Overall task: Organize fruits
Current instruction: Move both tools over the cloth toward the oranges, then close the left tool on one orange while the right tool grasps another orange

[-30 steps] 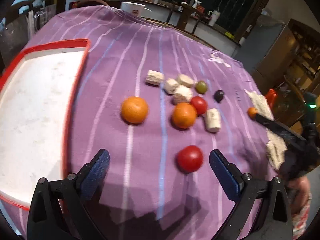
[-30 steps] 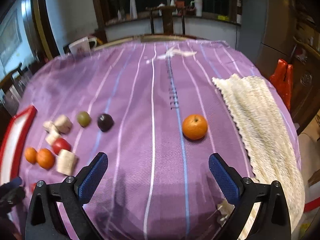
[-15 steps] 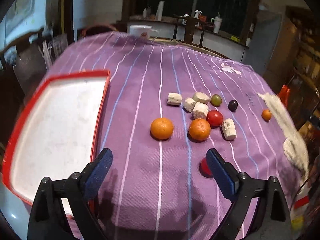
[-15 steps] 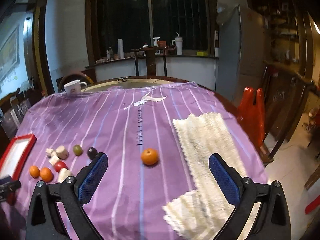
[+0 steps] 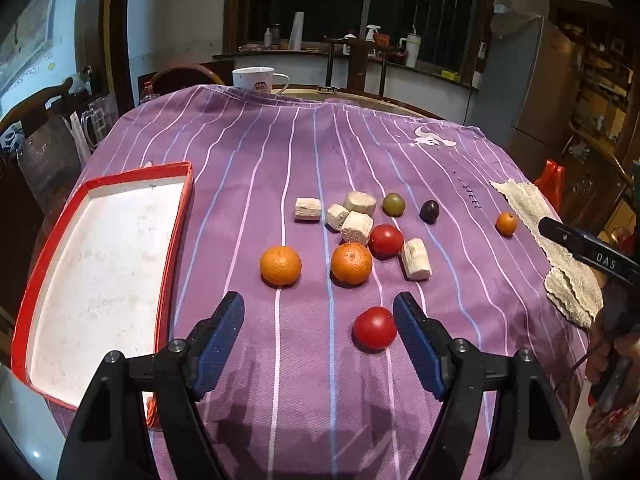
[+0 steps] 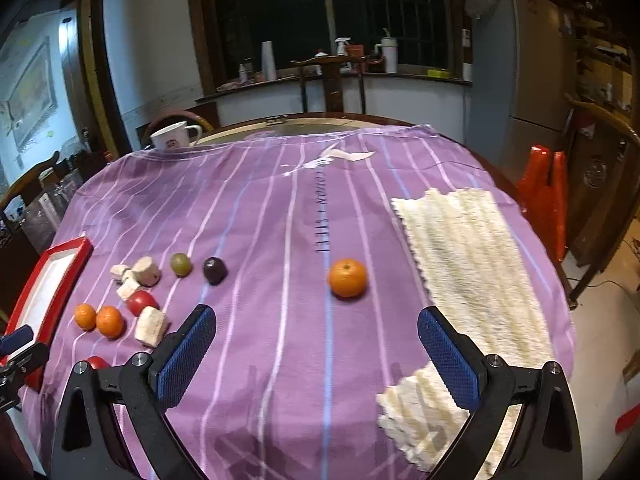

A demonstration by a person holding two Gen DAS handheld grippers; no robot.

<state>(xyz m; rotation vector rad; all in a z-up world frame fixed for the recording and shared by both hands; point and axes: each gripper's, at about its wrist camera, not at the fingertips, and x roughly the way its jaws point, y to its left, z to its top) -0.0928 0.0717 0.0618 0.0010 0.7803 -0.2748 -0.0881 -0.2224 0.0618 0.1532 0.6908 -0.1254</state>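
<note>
A red tomato (image 5: 375, 328) lies on the purple striped tablecloth (image 5: 280, 184) between the blue pads of the left gripper (image 5: 320, 330), just beside the right-hand pad (image 5: 418, 342); whether that pad touches it cannot be told. The left pad stands well apart from it, and the jaws are closing. Beyond it lie two oranges (image 5: 281, 265), a second tomato (image 5: 386, 241), five pale cut chunks (image 5: 357, 227), a green grape (image 5: 393, 204) and a dark grape (image 5: 429, 211). A red-rimmed white tray (image 5: 176, 216) sits at the cloth's left edge. The right gripper (image 6: 316, 354) hangs released and empty, with a lone orange (image 6: 348, 277) ahead of it and a cream knitted cloth (image 6: 468, 248) to its right
</note>
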